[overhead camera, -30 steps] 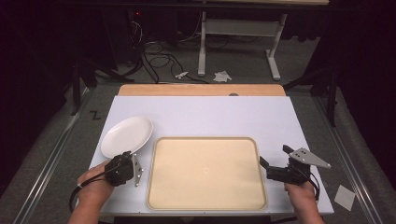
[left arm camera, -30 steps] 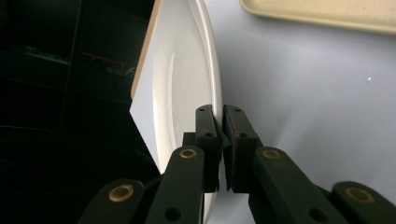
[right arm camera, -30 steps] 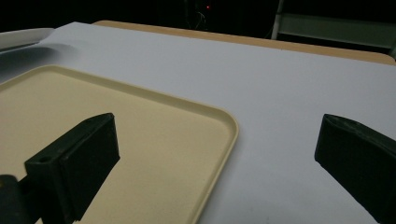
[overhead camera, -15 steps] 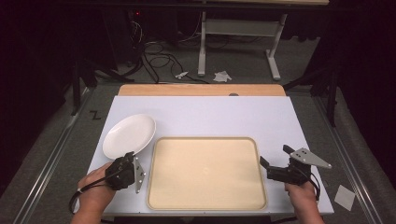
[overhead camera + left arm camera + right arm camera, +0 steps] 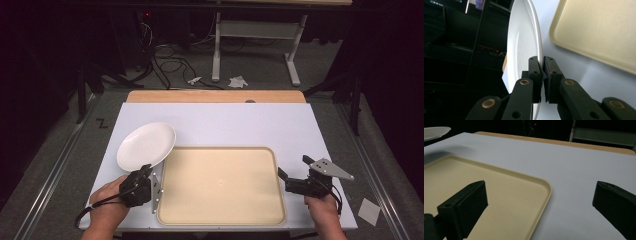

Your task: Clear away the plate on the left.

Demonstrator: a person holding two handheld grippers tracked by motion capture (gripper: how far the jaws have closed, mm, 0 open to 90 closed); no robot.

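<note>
your left hand-held gripper is closed on the near rim of the white plate, which extends away from it over the left part of the bench; in the left gripper view both jaws pinch the plate's edge. the cream tray lies just right of the plate, centred near you. your right hand-held gripper sits beside the tray's right edge, jaws spread wide, holding nothing.

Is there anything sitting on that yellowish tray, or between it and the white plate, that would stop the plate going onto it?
Nothing visible. The left gripper is shut on the rim of the white plate, which overhangs the near-left corner of the tray. The tray's surface is bare.
</note>
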